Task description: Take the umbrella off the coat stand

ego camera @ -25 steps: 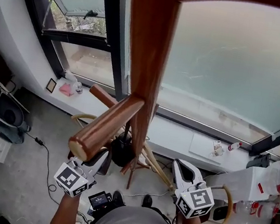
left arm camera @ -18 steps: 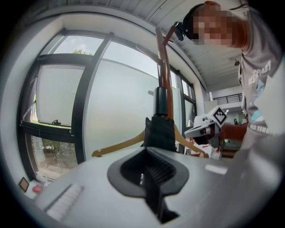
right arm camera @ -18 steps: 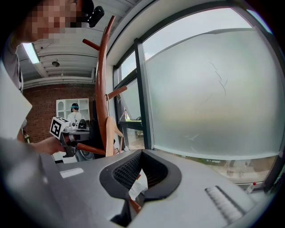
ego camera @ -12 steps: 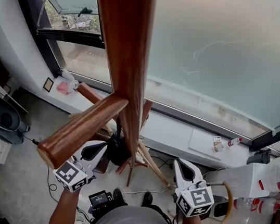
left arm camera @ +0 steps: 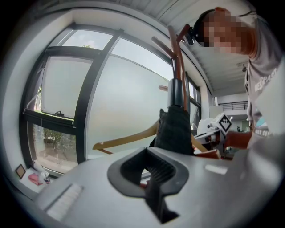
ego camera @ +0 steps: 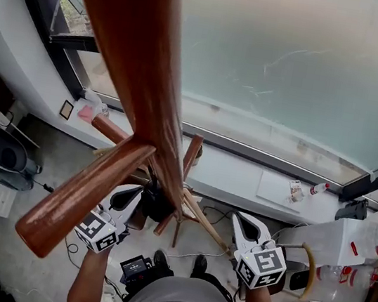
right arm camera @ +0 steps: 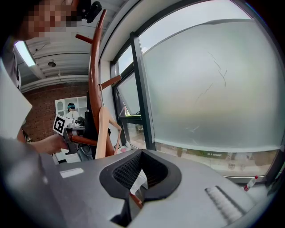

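Brown wooden coat stand (ego camera: 146, 104) looms closer. Your left gripper (ego camera: 128, 200) and right gripper (ego camera: 242, 226), both pressed together, hover near the black folded fabric umbrella (ego camera: 156, 202). It is likely light and floppy, so take its stiffer grey cylindrical handle (left arm camera: 177, 91).

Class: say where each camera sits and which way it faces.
Head view: on the head, steeply down the coat stand; both forearms, left gripper, right gripper show.
Left gripper view: on that gripper, facing the black umbrella; its jaws, the person's shirt show.
Right gripper view: likewise, facing the frosted window; its jaws show.
Shared: the coat stand.
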A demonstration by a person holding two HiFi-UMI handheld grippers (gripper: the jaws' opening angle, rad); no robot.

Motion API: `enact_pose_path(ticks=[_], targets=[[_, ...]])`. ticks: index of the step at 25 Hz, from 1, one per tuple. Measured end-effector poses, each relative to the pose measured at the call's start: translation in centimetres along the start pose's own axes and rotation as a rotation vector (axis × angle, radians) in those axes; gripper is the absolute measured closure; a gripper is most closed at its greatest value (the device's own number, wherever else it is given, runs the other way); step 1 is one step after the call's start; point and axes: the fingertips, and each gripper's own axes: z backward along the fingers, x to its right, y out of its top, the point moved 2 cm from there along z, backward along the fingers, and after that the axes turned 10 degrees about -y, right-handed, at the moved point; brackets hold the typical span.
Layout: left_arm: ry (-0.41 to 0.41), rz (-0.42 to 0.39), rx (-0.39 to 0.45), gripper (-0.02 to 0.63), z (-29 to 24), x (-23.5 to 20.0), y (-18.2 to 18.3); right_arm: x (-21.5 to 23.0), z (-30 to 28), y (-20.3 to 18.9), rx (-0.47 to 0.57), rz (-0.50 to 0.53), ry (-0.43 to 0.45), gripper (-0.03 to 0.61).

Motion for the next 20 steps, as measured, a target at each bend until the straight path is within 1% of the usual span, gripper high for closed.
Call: enact_pose_path(ticks=[4,8,11,17,20], targets=[[-0.004,0.055,0.010,0.612,-0.3,-0.2,-1.1,0.0,-0.5,-1.4,-0.043,-0.016,0.016,0.577],[0.002,0.090,0.017,0.612,-0.4,-0.7,-1.9,-0.3,-1.0,-2.7,-0.080,-0.032,0.035,0.577],[0.019,0.097,0.016,0.612,-0.3,-1.2,-2.4,-0.3,-1.3,-3.2,-0.089,-0.035,0.043,0.577],[0.027,0.119,0.002,0.612,-0.3,-1.9,-3.0,-0.2,-2.0,-3.5,-0.103,-0.050,0.050,0.577],[0.014,0.126,0.000,0.612,-0.9,-2.4,-3.0,-0.2,-2.8,-3.7,-0.113,-0.056,0.057,0.577]])
